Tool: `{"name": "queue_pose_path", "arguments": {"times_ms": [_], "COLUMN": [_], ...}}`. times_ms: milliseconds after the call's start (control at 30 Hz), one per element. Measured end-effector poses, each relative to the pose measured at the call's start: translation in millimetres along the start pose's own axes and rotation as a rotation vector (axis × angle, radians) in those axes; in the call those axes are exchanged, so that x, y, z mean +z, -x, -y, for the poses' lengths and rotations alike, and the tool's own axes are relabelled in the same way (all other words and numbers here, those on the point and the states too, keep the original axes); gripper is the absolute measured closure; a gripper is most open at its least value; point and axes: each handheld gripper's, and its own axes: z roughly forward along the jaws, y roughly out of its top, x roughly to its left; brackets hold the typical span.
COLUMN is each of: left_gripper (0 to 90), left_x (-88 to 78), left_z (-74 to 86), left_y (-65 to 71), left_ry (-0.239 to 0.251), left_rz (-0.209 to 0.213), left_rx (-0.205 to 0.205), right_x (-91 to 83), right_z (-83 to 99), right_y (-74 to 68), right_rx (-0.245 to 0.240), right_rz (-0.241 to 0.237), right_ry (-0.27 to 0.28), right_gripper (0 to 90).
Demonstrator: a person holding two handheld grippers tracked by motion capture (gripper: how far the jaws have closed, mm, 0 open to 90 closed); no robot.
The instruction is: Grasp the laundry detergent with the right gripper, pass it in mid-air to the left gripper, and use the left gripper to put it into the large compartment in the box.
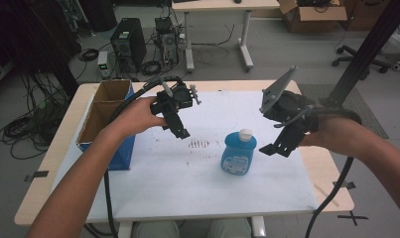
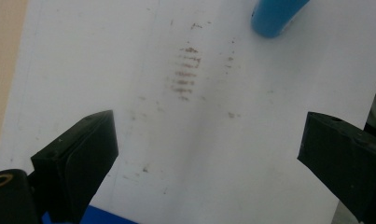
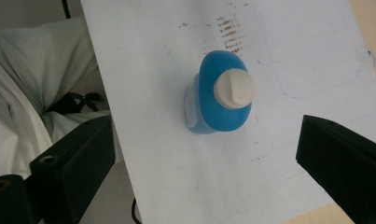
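Your right gripper [image 1: 282, 141] hovers just beside the blue bottle [image 1: 238, 152], fingers spread wide and empty; bring it down squarely over the white cap [image 3: 233, 88] before you clench. Your left gripper [image 1: 176, 124], also spread, waits beyond the bottle. The cardboard box [image 1: 104, 116] stands well apart from the bottle, leaving open counter [image 1: 187, 183] around it.

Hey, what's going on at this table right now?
A person holds a hand-held gripper in each hand above a white sheet on the table. The right hand-held gripper hovers open beside an upright blue bottle with a white cap, looking down on it without touching. The left hand-held gripper is also open and holds nothing, hanging over the sheet near an open cardboard box at the table's left edge.
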Motion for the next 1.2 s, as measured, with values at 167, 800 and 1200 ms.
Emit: {"name": "queue_pose_path", "arguments": {"times_ms": [167, 800, 1200], "left_gripper": [5.0, 5.0, 4.9], "left_x": [0.4, 2.6, 3.8], "left_z": [-0.1, -1.5, -1.2], "left_y": [-0.5, 0.8, 0.9], "left_ry": [-0.004, -0.008, -0.007], "left_rz": [0.004, 0.002, 0.003], "left_rx": [-0.001, 0.002, 0.001], "right_x": [2.5, 26.5, 40.3], "right_z": [9.9, 44.7, 59.7], "right_y": [5.9, 18.1, 22.0], "right_rx": [0.021, 0.069, 0.093], "right_rz": [0.007, 0.016, 0.019], "right_ry": [0.018, 0.088, 0.131], "right_gripper": [4.2, 4.2, 4.0]}}
